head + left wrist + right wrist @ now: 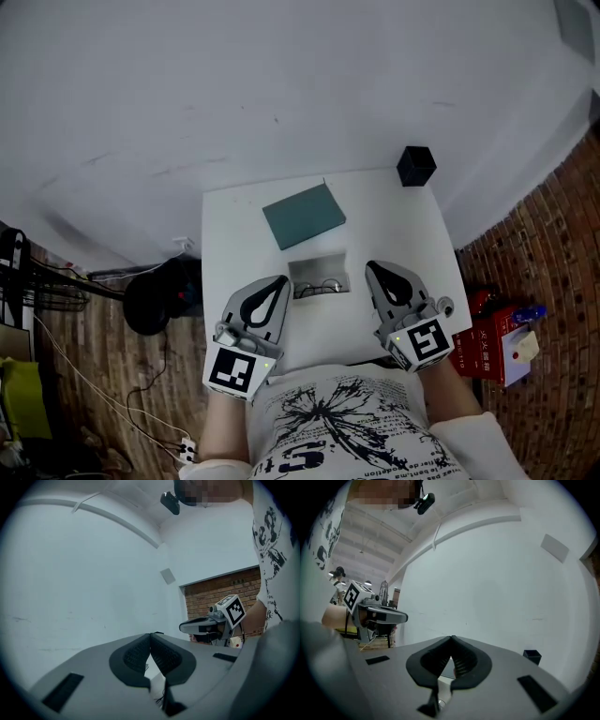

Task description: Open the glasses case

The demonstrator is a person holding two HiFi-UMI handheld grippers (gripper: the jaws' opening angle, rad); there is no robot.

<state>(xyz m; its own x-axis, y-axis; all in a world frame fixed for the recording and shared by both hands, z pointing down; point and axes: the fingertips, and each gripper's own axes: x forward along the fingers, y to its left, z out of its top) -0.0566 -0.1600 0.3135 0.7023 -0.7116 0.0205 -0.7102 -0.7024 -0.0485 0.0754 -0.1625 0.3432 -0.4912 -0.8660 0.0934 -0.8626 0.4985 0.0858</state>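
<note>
On the small white table (234, 234) the glasses case (319, 267) lies open as a shallow white tray, with a pair of glasses (320, 286) inside. A flat teal rectangular piece (303, 216) lies just beyond it, slightly turned. My left gripper (281, 279) hovers at the tray's left end and my right gripper (371, 266) at its right end. Both are shut with nothing between the jaws and stand apart from the case. In the left gripper view the fingertips (150, 635) meet, as they do in the right gripper view (452, 638).
A small black box (415, 166) stands at the table's far right corner. On the floor, a red box (487, 342) sits to the right and a round black object (155, 300) with cables to the left. A white wall rises behind the table.
</note>
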